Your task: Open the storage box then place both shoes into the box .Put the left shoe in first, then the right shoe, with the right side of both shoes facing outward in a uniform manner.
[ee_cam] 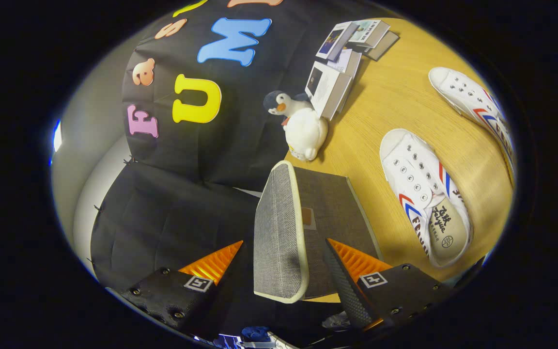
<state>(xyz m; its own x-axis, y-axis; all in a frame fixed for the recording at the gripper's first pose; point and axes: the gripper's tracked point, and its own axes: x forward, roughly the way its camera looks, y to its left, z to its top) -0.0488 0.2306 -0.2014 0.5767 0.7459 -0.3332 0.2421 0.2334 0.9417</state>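
Observation:
A grey fabric storage box [339,203] stands on the wooden table [395,97], just ahead of my fingers. Its cream-edged lid [279,232] is lifted and stands on edge between my two fingers. My gripper [284,241] is open, one finger on each side of the lid, and neither visibly presses on it. Two white sneakers with red and blue stripes lie on the table beyond the box. The nearer shoe [422,194] lies beside the box with its insole showing. The farther shoe [472,102] lies past it.
A plush penguin [301,126] sits just beyond the box against the booth's cloth wall. Behind it lies a pile of books and small cartons [339,63]. Bare tabletop runs between the penguin, the box and the shoes.

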